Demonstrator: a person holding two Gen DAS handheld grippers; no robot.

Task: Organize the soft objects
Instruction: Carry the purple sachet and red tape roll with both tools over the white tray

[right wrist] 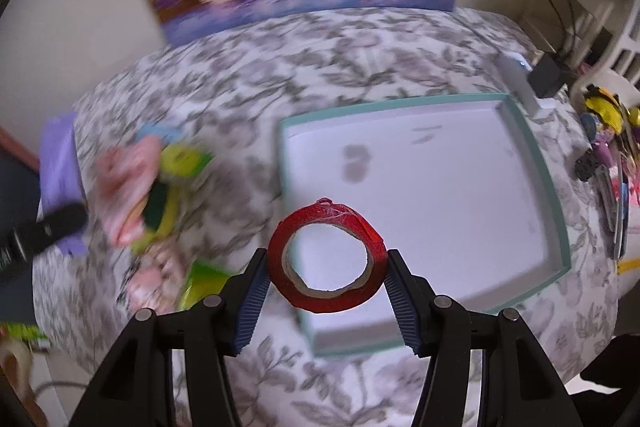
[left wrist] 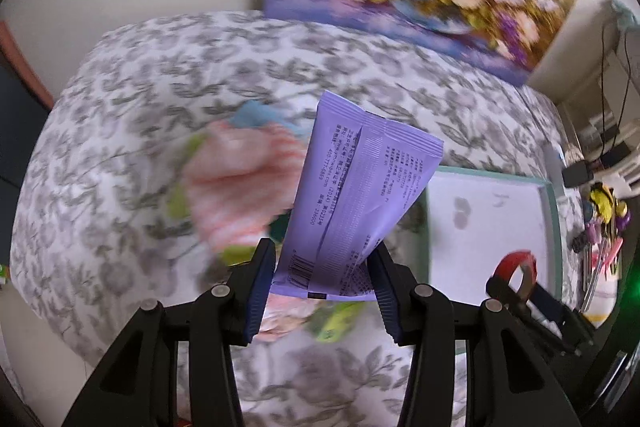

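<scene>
Item: purple sachet (left wrist: pixel 352 203), clamped at its lower end in the left gripper (left wrist: pixel 324 287), long axis upright, lifted clear of the floral tablecloth (left wrist: pixel 120 107).

Item: red tape roll (right wrist: pixel 328 259), pinched across its rim in the right gripper (right wrist: pixel 328 287), hole facing the camera.

Destination, as judged: white tray (right wrist: pixel 556 211), teal-edged. It lies directly beyond the tape, and to the right of the sachet. The right hand is the nearer.

Remaining: pink and green soft pile (right wrist: pixel 144 195), left of the tray, blurred.
</scene>
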